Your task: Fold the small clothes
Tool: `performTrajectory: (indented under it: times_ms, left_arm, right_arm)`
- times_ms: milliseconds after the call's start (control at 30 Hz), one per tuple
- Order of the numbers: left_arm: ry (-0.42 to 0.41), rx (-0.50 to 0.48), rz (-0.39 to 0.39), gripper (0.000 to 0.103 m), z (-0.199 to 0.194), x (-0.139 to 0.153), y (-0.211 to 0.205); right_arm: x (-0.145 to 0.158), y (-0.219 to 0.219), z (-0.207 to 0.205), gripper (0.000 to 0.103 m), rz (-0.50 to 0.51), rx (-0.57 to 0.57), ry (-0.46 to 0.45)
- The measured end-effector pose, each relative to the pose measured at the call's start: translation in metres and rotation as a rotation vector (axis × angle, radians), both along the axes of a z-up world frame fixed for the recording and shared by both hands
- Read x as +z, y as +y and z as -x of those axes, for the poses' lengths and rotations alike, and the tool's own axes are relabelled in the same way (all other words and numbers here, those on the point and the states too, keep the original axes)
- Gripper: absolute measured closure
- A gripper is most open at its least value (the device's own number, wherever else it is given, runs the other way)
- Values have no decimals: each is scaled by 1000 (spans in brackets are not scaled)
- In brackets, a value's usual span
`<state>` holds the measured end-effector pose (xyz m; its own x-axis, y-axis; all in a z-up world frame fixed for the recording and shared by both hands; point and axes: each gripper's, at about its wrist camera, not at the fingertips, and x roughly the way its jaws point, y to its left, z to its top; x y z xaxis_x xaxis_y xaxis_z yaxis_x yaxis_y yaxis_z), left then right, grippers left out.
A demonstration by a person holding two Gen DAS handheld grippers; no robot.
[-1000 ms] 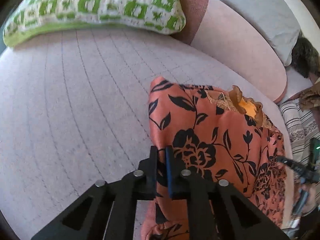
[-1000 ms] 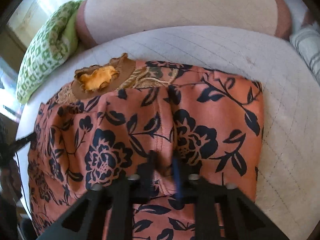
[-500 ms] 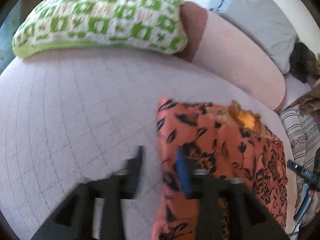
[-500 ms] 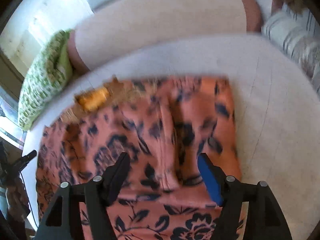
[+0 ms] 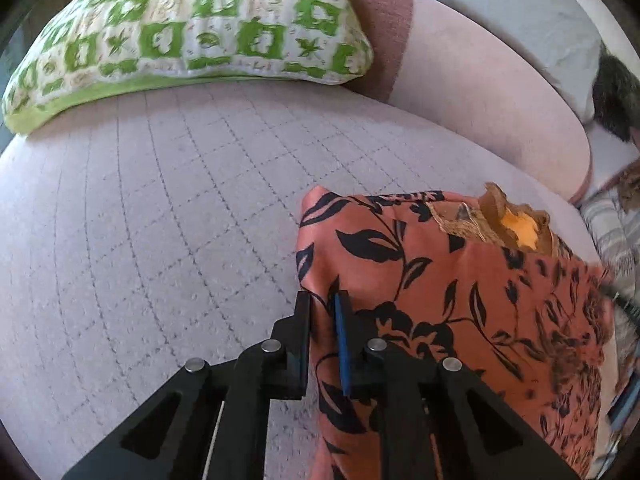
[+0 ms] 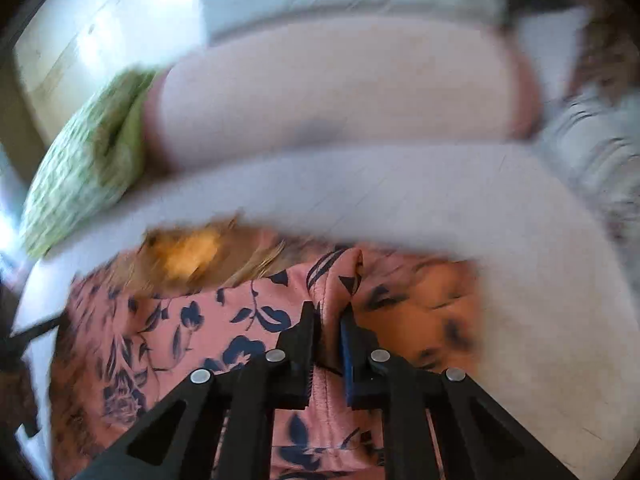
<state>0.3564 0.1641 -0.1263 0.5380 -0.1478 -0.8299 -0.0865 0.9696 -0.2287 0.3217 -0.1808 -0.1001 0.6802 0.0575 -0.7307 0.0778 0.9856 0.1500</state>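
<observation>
Both grippers had just been closing, each with cloth between its jaws. Left gripper (image 5: 323, 300) pinched the garment's (image 5: 460, 300) left edge; right gripper (image 6: 330, 312) pinched a raised ridge of the garment (image 6: 240, 320) mid-width, probably to lift and turn a section over for the next fold. On the sofa seat (image 5: 140, 220) the garment lay toward 4 o'clock in the left view. Open quilted seat spread from 9 to 12 o'clock, up to the green cushion (image 5: 192, 28), leaving room to fold that way.

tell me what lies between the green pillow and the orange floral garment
Only bare quilted bedspread lies between the green pillow and the floral garment; the left wrist view shows this.
</observation>
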Motion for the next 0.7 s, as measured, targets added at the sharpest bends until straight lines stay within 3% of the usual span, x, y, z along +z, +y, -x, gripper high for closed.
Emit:
performTrajectory:
  times_ms: [33,67,100,133,200,267,367,433,500,533,567,633,700]
  left_arm:
    - [0,18,14,91,0,-1,1]
    - [2,28,20,91,1,1,2]
    - [4,24,5,90,1,3,1]
    - [1,16,-17,88,3,6,-1]
    - [-11,33,-28,88,12,15,1]
    - [-43,48,-11,87,29,28,5]
    - [-85,43,32,72,60,42,2]
    - [-78,12,33,54,75,40,-9]
    - [-19,-16,-22,46,79,25,-21]
    - [40,-19,-44,46,77,12,-23]
    - [98,-22,-62,46,75,1,-25]
    - [45,-16,-106,45,82,10,-29]
    - [27,-3,-86,43,87,21,-30]
  right_arm:
    - [-17,-7,-3,82,-30,-39,46]
    - [-44,-13,-10,78,-71,-51,175]
    - [-54,-17,-10,78,-109,-57,195]
    - [-47,-19,-1,62,-123,-58,136]
    - [-35,-19,9,30,-136,-65,107]
    - [-18,-18,25,30,-122,-98,46]
    - [-4,-9,53,30,-227,-14,-28]
    - [-17,6,59,28,-261,123,1]
    - [-51,18,55,28,-287,191,105]
    - [-71,12,50,40,-304,154,181]
    - [-74,-3,56,41,-377,83,158]
    - [-58,-4,66,33,-410,28,140]
    - [-33,13,80,29,-335,96,79]
